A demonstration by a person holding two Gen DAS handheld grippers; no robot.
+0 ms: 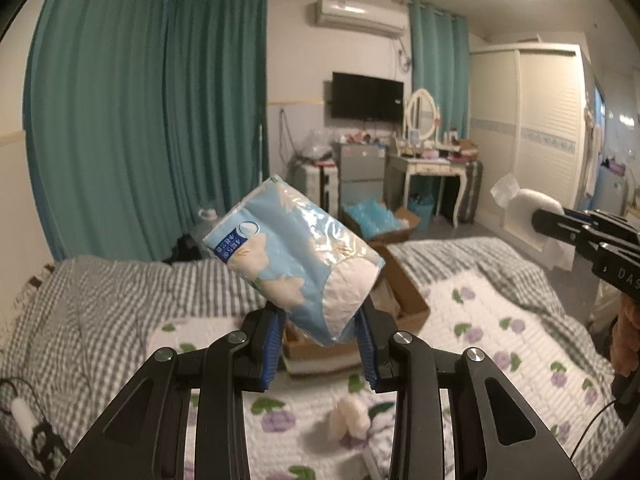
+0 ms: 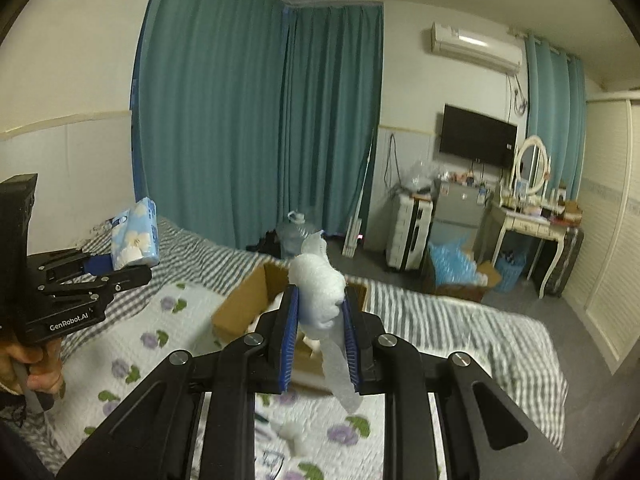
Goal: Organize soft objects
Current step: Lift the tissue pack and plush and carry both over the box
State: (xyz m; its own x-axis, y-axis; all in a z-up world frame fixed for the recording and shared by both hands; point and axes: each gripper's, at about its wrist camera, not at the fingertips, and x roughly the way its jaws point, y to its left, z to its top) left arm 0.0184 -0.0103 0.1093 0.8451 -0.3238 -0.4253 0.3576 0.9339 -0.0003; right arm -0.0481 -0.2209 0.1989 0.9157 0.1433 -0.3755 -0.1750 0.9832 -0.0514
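Left wrist view shows the tissue pack [image 1: 296, 256], a soft blue-and-white plastic-wrapped packet, clenched at its lower end between the blue pads of the left claw [image 1: 320, 344] and held in the air, tilted toward ten o'clock. Directly behind and below it, at about five o'clock from the pack, sits the cardboard box [image 1: 404, 300] on the bed [image 1: 520, 320], its flaps open. A small white fluffy piece [image 1: 350, 420] lies loose on the floral quilt at six o'clock, just ahead of the claw's linkage.

Right wrist view shows the right claw [image 2: 320, 336] grasping a crumpled wad of bubble wrap [image 2: 318, 296], squeezed between the pads with a loose tail hanging toward six o'clock. The same box lies just beyond the wad, its open mouth facing up. At nine o'clock in this view the left claw appears side-on, holding the pack above the striped part of the bed.

Both soft items seem lifted and in transit, so the step in hand is most likely carrying them to the box. The next move probably calls for bringing each claw over the opening in turn, lowering until the item is inside the walls, then releasing. The hanging tail could snag on a flap, and the slick pack may slip if the grip loosens early.
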